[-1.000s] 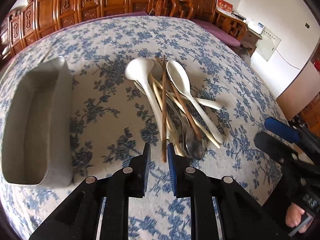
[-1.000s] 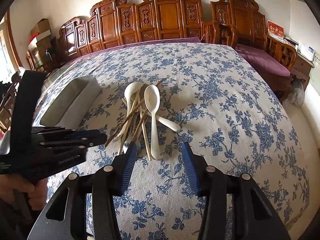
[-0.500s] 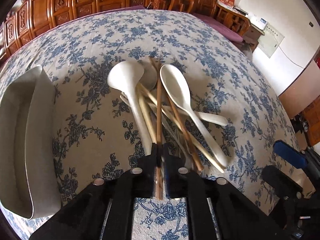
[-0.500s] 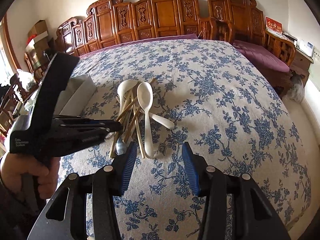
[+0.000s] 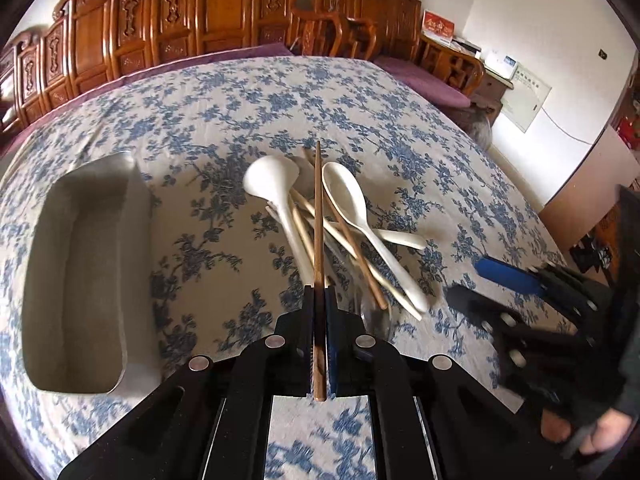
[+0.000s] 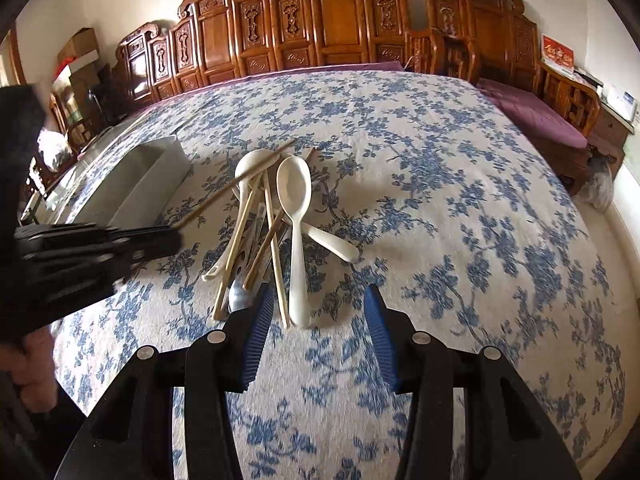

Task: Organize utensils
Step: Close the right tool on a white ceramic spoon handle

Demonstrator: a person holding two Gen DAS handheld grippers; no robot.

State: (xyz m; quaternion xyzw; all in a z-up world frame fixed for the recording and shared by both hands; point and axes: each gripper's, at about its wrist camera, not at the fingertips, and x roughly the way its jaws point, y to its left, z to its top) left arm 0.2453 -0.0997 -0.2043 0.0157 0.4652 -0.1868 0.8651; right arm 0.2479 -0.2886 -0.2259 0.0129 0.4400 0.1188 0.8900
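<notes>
A worktop covered in a blue-flowered cloth carries everything here, with carved wooden furniture behind its far edge. Toward its left edge lies a long grey tray, open and with nothing in it, and near the middle sits the heap of utensils: white ceramic spoons, pale and brown chopsticks, and what looks like a metal spoon half buried at the near end. The left gripper has its fingers clenched on one brown chopstick, gripped near its near end, so that the stick runs out ahead over the heap, lifted clear of it as far as I can judge. The right gripper hangs just short of the heap's near end, its fingers closing with nothing between them, though the handle of a white spoon points toward the gap. The step in hand, I judge, is taking the chopstick out of the heap; next it should be carried left to the tray and laid lengthwise inside (a long stick held at one end can swing, so a level approach seems wise).
</notes>
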